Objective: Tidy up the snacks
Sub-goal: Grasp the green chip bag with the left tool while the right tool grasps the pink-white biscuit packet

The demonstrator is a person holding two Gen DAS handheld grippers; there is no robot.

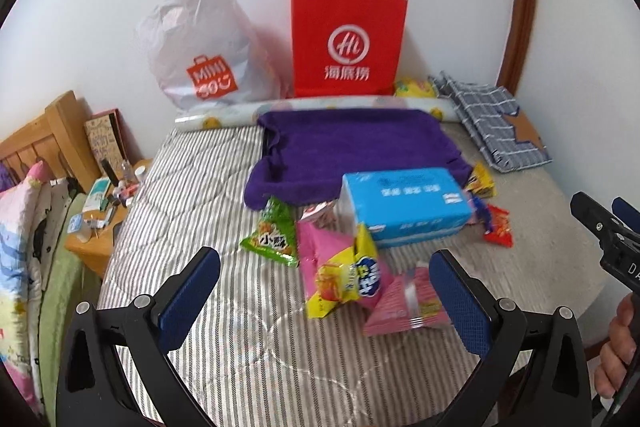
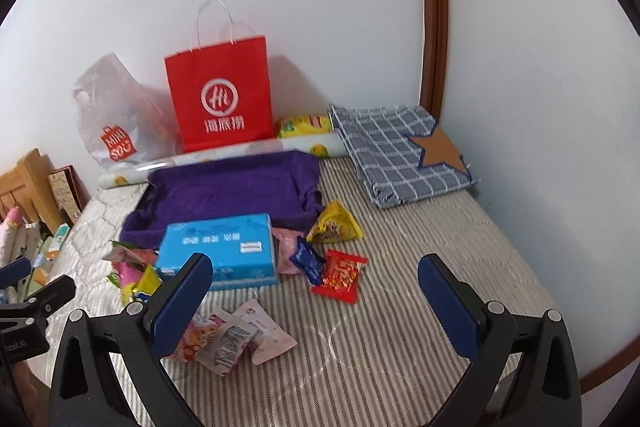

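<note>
From the left wrist I see my left claw (image 1: pixel 325 281) spread wide and holding nothing, poised over the striped bed (image 1: pixel 192 211). Between its blue pads lies a cluster of snacks: a yellow packet (image 1: pixel 344 277) resting on a pink packet (image 1: pixel 320 247), a second pink packet (image 1: pixel 408 307) just beside the right pad, and a green packet (image 1: pixel 274 233) farther back to the left. Behind them sits a blue tissue box (image 1: pixel 404 205) on the edge of a purple towel (image 1: pixel 356 151), with a red paper bag (image 1: pixel 349 43) and a white plastic bag (image 1: pixel 208 47) against the wall. From the right wrist, my right claw (image 2: pixel 316 303) is also wide and empty above the bed. A red packet (image 2: pixel 340 275) and a dark blue packet (image 2: pixel 308 259) lie touching each other just right of the tissue box, a yellow triangular packet (image 2: pixel 336 225) is behind them, and pale pink packets (image 2: pixel 236 335) sit near the left pad. A folded checked cloth (image 2: pixel 400 151) lies in the far corner.
</note>
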